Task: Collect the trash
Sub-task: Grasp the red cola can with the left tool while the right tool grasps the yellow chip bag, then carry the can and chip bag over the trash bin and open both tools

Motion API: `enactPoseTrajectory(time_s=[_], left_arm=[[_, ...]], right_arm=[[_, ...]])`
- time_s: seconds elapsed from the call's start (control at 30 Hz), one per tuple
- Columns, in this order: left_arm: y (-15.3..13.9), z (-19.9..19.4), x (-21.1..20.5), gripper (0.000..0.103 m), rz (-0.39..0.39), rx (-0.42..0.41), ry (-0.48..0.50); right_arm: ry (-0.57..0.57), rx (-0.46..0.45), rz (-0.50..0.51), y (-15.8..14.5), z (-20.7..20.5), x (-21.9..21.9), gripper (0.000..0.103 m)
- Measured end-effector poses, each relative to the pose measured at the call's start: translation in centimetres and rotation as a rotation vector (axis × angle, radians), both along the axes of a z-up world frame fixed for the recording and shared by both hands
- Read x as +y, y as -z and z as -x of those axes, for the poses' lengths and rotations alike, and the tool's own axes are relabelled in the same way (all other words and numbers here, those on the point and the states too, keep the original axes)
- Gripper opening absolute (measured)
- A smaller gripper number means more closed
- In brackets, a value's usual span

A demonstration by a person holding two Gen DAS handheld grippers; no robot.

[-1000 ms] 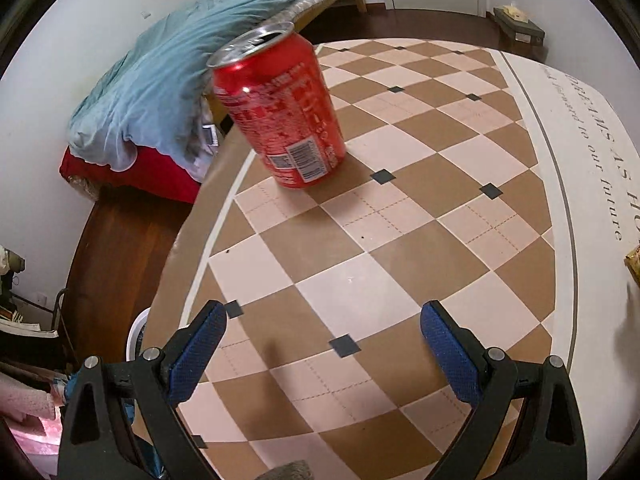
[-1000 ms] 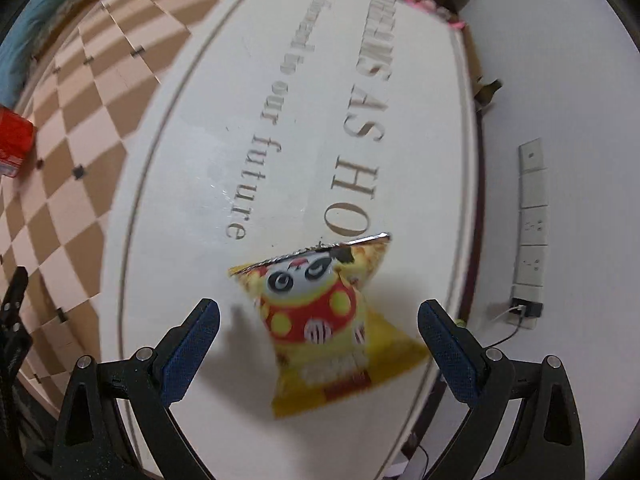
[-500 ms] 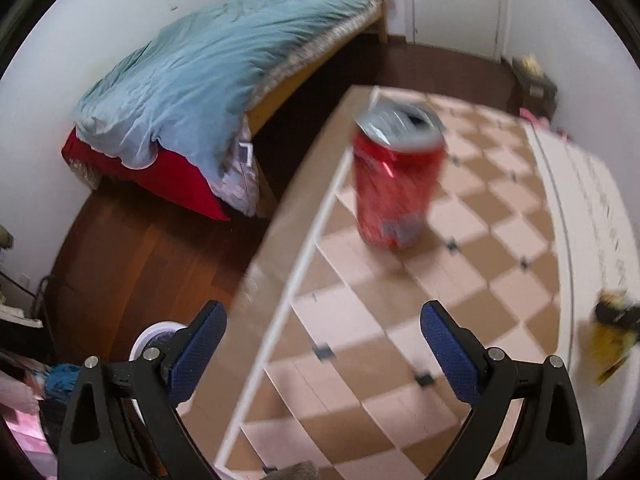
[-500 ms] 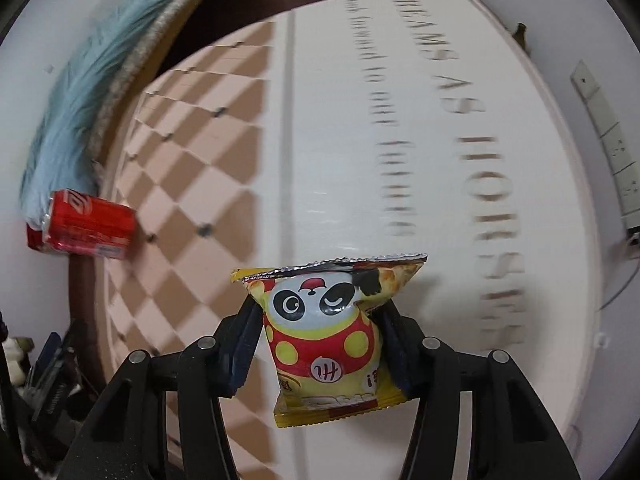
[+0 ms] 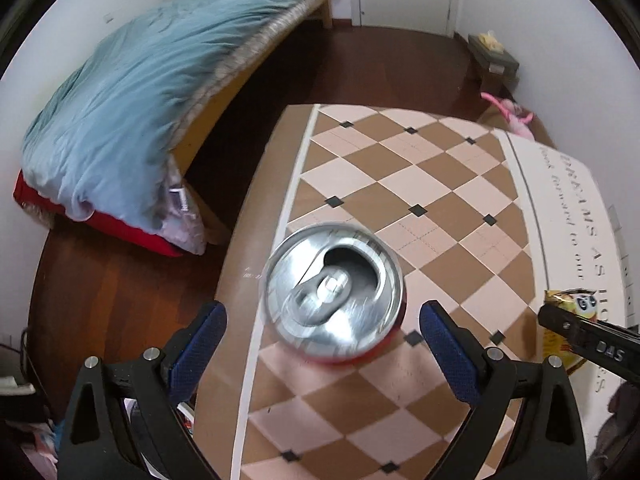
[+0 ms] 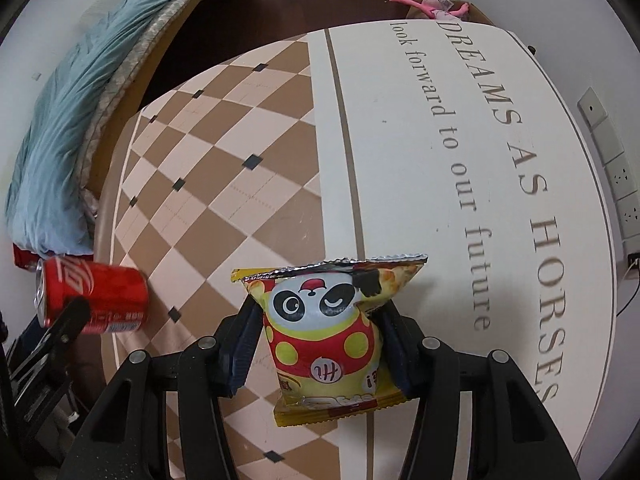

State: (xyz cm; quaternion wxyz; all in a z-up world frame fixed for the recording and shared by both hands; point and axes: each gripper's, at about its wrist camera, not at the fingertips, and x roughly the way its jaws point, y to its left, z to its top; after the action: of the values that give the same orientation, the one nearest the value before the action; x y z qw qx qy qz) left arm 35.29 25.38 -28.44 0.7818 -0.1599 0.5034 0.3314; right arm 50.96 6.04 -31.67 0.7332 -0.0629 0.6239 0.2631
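The left gripper (image 5: pixel 320 332) hangs wide open straight over the red soda can (image 5: pixel 334 288), which stands by the table's (image 5: pixel 432 184) left edge. A careless descent could clip the rim and tip it off onto the floor. The right gripper (image 6: pixel 320 344) is clamped on the yellow panda snack bag (image 6: pixel 332 332), held above the table. The tabletop reads "DREAMS AS HORSES, look forward to our future".
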Motion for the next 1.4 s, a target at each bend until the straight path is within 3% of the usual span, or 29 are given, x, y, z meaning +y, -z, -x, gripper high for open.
enactPoseTrajectory(time_s=[0.13,0.2,0.33,0.37,0.53,0.63,0.73,0.8,0.97,1.13,1.4], left_arm=[[1.0,-1.2,0.8,0.098,-0.007,0.027,0.009],[1.5,-1.5,1.0,0.087,-0.005,0.040,0.009],[2.1,-1.6,1.1,0.081,-0.002,0.053,0.011],[2.3,-1.6,1.2,0.072,-0.001,0.056,0.009],[2.8,-1.6,1.0,0.066,0.002,0.062,0.020],[2.7,-1.7,0.8,0.065,-0.012,0.061,0.024],[2.5,-1.6,0.5,0.064,-0.034,0.057,0.029],[2.0,-1.3,0.4,0.064,-0.049,0.047,0.028],[-0.2,-0.3,-0.1,0.064,-0.078,-0.002,0.027],[-3.8,2.3,-0.4,0.064,-0.090,-0.077,0.027],[-10.8,11.6,0.6,0.064,-0.130,-0.191,-0.013]], right_arm=[[-0.003,0.009,0.018,0.9,-0.7,0.1,0.057],[-0.022,0.028,0.032,1.6,-0.8,0.4,0.058],[-0.056,0.035,0.057,2.2,-0.5,1.2,0.078],[-0.063,0.026,0.064,2.1,-0.4,1.3,0.080],[-0.103,0.004,0.100,2.4,0.1,2.0,0.080],[-0.118,-0.013,0.118,2.5,0.4,2.3,0.077],[-0.132,-0.048,0.150,2.5,0.8,2.6,0.060],[-0.141,-0.047,0.143,2.5,0.9,2.6,0.056],[-0.144,-0.065,0.122,1.6,1.9,2.3,0.050],[-0.164,-0.092,0.043,-1.6,4.8,2.3,0.050],[-0.240,-0.140,-0.125,-8.4,12.6,4.6,0.049]])
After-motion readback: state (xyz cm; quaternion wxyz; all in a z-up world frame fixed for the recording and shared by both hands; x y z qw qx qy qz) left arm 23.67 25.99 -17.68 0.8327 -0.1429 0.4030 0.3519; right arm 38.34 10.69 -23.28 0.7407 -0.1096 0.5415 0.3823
